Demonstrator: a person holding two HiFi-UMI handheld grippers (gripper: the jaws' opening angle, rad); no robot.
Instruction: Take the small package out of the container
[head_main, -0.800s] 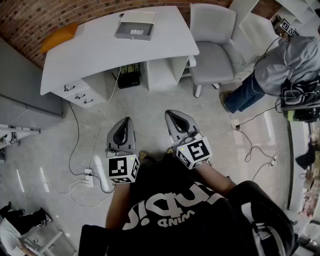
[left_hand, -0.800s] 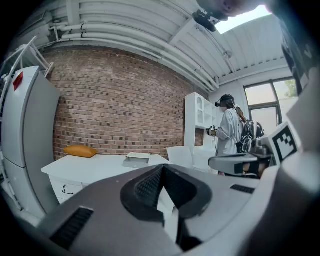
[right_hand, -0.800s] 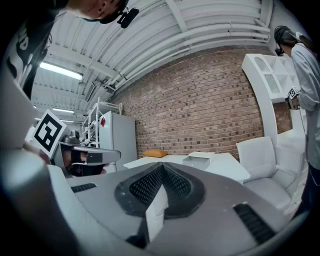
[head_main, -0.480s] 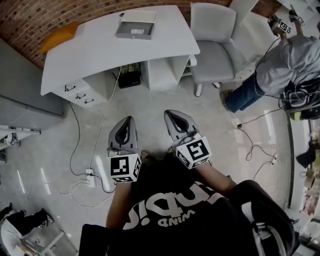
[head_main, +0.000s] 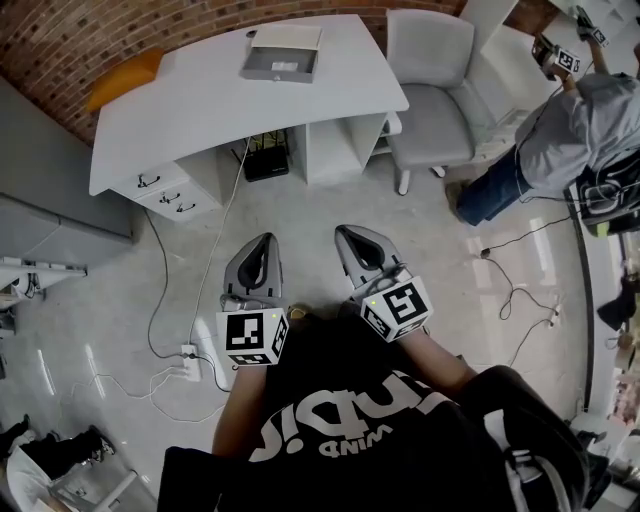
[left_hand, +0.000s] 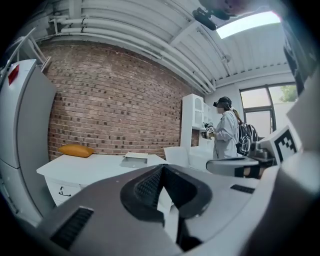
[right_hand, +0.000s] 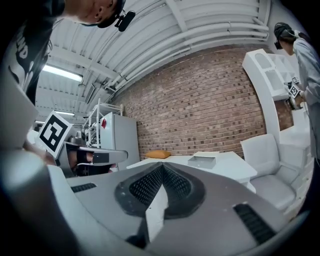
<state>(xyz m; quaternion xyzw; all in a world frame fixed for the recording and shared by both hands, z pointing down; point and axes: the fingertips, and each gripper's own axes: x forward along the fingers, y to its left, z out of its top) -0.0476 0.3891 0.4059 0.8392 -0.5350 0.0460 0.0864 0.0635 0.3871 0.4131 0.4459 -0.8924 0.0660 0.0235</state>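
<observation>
Container (head_main: 281, 62); left claw (head_main: 262, 242), right claw (head_main: 353, 234) closed

Grey container on the white worktop

The container (head_main: 279, 64), a shallow open grey box, sits flat near the far edge of the worktop (head_main: 200, 115), a pale flap along its far side; its contents are too small to make out.

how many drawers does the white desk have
3, stacked under the left end of the white desk: top drawer, middle drawer, bottom drawer. More may be hidden elsewhere under the desk.
</observation>
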